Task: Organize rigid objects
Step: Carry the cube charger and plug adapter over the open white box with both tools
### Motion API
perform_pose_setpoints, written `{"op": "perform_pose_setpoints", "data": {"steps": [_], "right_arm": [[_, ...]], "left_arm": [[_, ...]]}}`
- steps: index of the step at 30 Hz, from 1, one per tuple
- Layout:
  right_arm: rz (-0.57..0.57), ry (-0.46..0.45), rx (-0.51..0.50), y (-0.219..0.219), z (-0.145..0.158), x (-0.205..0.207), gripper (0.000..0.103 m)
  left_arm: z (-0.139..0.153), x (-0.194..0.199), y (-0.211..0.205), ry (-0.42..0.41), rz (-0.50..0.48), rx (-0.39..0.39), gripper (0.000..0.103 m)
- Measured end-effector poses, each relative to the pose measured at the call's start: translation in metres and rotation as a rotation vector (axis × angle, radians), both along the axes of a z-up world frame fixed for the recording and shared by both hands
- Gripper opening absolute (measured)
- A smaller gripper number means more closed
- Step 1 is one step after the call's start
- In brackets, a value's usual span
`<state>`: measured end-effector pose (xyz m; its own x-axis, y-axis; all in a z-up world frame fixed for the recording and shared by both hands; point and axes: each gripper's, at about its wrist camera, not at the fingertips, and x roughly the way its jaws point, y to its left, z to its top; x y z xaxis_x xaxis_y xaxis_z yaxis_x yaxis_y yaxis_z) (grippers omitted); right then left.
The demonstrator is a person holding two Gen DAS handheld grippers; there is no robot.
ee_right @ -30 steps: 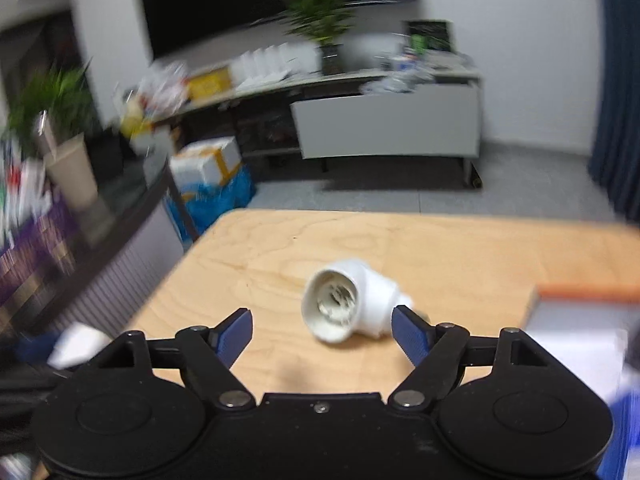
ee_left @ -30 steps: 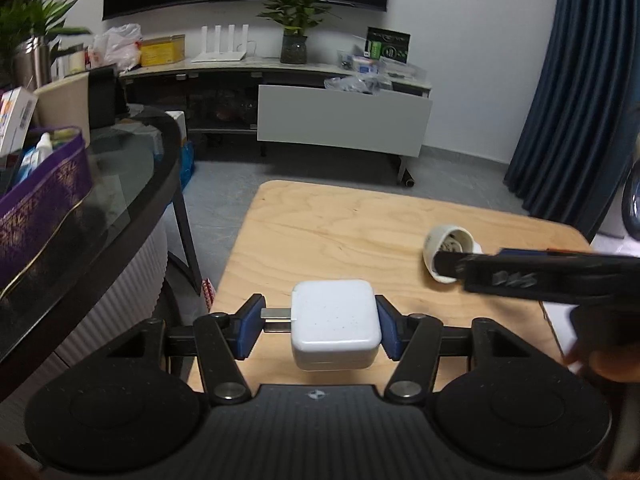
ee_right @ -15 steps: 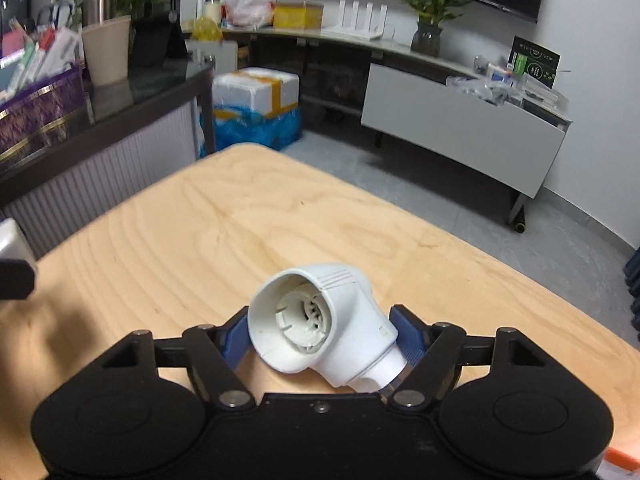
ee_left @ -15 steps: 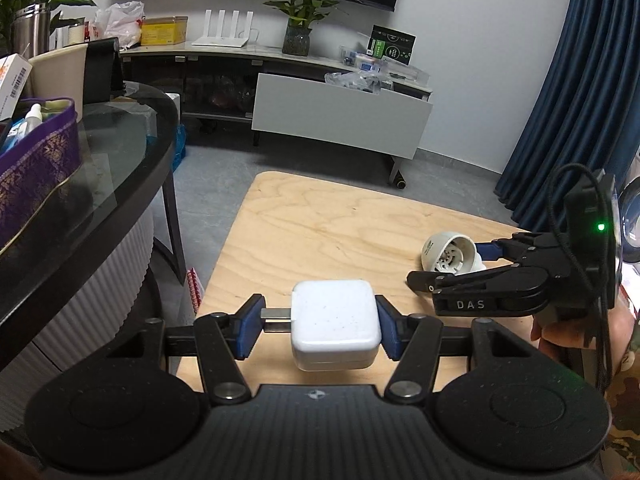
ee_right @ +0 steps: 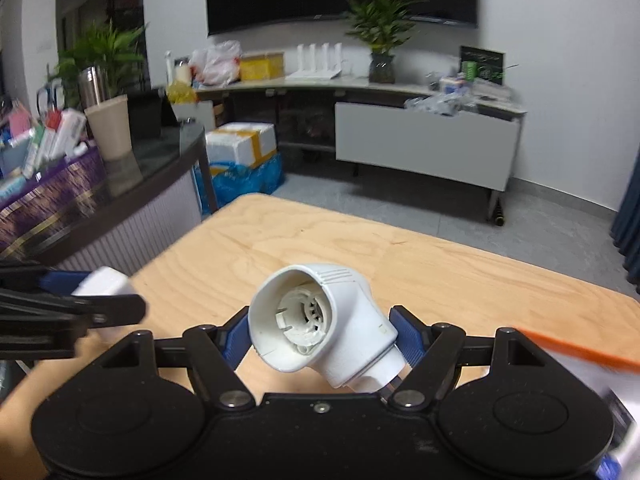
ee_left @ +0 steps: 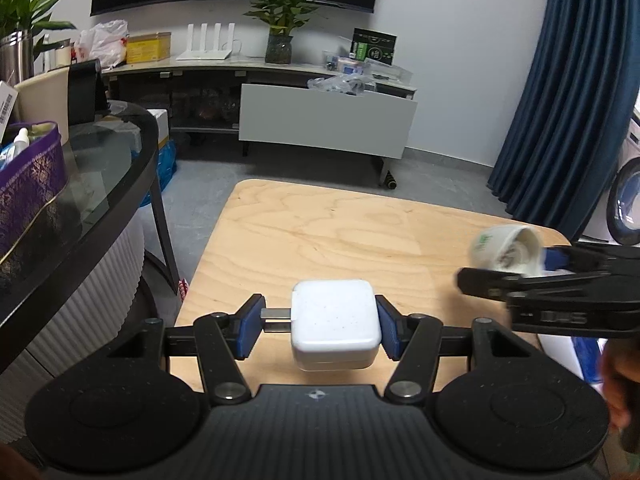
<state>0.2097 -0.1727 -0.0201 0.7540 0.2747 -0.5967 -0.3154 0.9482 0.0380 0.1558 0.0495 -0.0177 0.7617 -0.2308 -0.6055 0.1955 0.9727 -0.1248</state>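
A white square charger [ee_left: 334, 320] with metal prongs on its left side hangs just above the wooden table [ee_left: 320, 232], and my left gripper [ee_left: 320, 326] is shut on it. My right gripper [ee_right: 320, 338] is shut on a white elbow-shaped lamp socket [ee_right: 320, 320], its open mouth facing up and left, held off the table. In the left wrist view the right gripper [ee_left: 560, 280] and the socket [ee_left: 504, 248] are blurred at the right edge. In the right wrist view the left gripper [ee_right: 60, 308] with the charger [ee_right: 104, 288] shows at the far left.
A dark glass table [ee_left: 100, 184] with a purple box [ee_left: 28, 168] stands to the left. A white item with an orange edge [ee_right: 580, 352] lies at the table's right. Behind are a grey TV cabinet [ee_left: 324, 124] and a blue curtain [ee_left: 568, 100]. A hand [ee_left: 620, 372] holds the right gripper.
The right gripper closed around the lamp socket on the table, lifted it and carried it rightward in the left wrist view. The left gripper kept still with the charger.
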Motion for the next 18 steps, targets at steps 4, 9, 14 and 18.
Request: {"op": "perform_pose_setpoints", "data": {"steps": [4, 9, 14, 18], "right_arm": [[-0.049, -0.027, 0.007, -0.011, 0.024, -0.043, 0.087], [-0.126, -0.047, 0.032, -0.032, 0.043, -0.089, 0.087], [-0.199, -0.06, 0.055, -0.057, 0.054, -0.127, 0.087], [-0.256, -0.089, 0.063, -0.08, 0.065, -0.153, 0.087]], "left_arm": [[0.01, -0.015, -0.012, -0.026, -0.023, 0.026, 0.059], [0.028, -0.041, -0.03, -0.055, -0.064, 0.029, 0.059], [0.044, -0.066, -0.054, -0.081, -0.11, 0.037, 0.059], [0.052, -0.082, -0.076, -0.081, -0.157, 0.025, 0.059]]}}
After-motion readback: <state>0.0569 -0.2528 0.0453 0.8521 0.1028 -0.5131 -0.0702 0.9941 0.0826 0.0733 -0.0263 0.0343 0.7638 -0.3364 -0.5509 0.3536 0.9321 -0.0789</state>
